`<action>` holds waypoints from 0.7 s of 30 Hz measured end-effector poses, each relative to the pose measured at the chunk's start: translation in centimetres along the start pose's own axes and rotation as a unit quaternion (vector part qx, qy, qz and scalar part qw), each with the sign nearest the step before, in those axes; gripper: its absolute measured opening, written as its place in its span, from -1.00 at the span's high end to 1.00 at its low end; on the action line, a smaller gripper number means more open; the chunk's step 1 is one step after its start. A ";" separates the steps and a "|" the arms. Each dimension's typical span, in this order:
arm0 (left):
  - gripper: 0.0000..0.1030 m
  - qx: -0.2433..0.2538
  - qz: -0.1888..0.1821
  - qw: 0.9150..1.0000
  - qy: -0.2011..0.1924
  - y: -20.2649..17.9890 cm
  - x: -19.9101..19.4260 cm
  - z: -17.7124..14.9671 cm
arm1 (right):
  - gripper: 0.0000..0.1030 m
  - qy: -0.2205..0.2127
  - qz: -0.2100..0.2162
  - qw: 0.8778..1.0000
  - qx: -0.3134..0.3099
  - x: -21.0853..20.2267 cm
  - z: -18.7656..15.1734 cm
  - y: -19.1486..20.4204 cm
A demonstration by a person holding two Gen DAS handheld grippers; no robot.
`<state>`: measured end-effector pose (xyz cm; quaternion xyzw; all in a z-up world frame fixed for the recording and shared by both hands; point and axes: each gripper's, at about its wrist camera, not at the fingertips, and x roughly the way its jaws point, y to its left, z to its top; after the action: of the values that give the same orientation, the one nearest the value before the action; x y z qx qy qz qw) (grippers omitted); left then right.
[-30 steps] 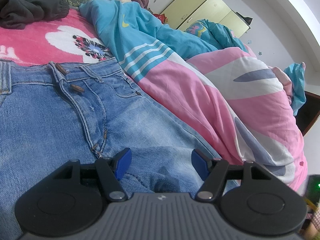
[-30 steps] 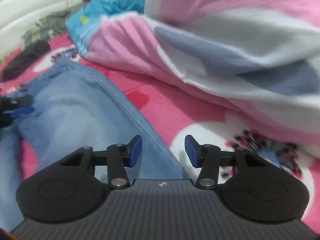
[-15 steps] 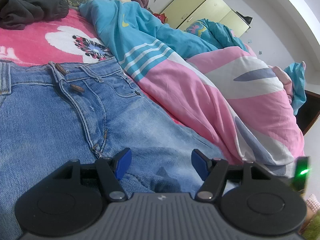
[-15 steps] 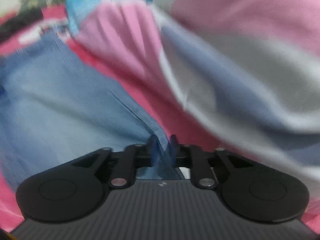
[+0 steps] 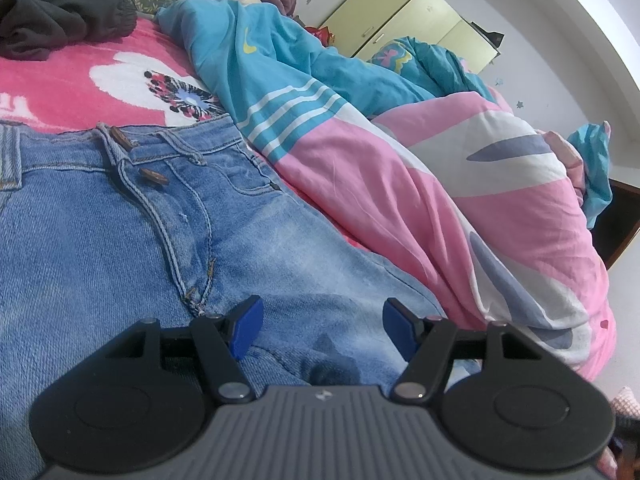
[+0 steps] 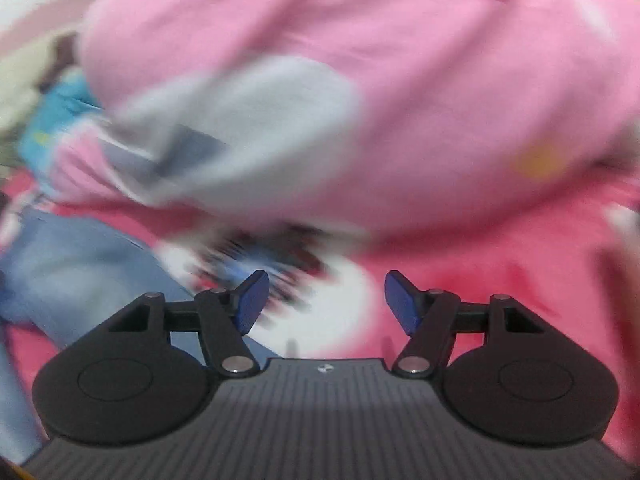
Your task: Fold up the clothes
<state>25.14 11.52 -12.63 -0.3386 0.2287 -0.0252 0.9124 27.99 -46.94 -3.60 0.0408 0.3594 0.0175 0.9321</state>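
Denim jeans (image 5: pixel 120 240) lie flat on the pink blanket (image 5: pixel 60 80), beside the quilt (image 5: pixel 460 184). Left gripper (image 5: pixel 322 328) hovers over them, released. Right gripper (image 6: pixel 326 300), its jaws just sprung apart and empty, hangs above the blanket's flower print.

One pair of jeans (image 5: pixel 120 240) is recorded, with two brown buttons (image 5: pixel 154 176) at the fly. One pink-and-teal duvet (image 5: pixel 460 184), one dark garment (image 5: pixel 60 20) far left, and three pale-yellow cabinet doors (image 5: pixel 420 16) are counted.
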 end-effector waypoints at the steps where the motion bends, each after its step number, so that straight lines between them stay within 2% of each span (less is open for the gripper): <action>1: -0.31 0.001 0.000 1.000 0.000 0.0 0.0 0.0 | -0.27 0.003 -0.024 1.000 0.012 -0.9 -1.1 -1.5; 3: -0.32 0.002 0.001 1.000 -0.001 -0.1 0.0 0.0 | -0.30 0.012 -0.064 0.995 0.078 -2.4 -3.7 -4.5; 6: -0.32 0.005 0.002 1.000 -0.002 -0.1 0.0 -0.1 | -0.30 0.034 -0.115 0.976 0.180 -5.2 -7.6 -9.6; 8: -0.33 0.006 0.002 1.000 -0.003 -0.1 0.0 -0.1 | -0.30 0.040 -0.137 0.965 0.222 -6.4 -10.3 -11.5; 9: -0.33 0.007 0.001 1.000 -0.004 -0.1 0.0 -0.2 | -0.27 0.039 -0.132 0.962 0.234 -6.8 -11.1 -12.4; 12: -0.33 0.005 -0.002 1.000 -0.006 0.0 -0.1 -0.2 | -0.28 0.044 -0.123 0.965 0.229 -6.9 -12.0 -13.0; 16: -0.33 0.001 -0.008 1.000 -0.009 0.1 -0.2 -0.2 | -0.28 0.077 -0.146 0.961 0.222 -5.1 -11.4 -12.0; 21: -0.33 0.003 -0.007 1.000 -0.009 0.1 -0.2 -0.2 | -0.28 0.111 -0.144 0.962 0.204 -3.2 -10.4 -11.1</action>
<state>24.86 11.53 -12.78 -0.3379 0.2184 -0.0290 0.9150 18.69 -57.57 -10.09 0.1759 0.4583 -0.1861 0.8511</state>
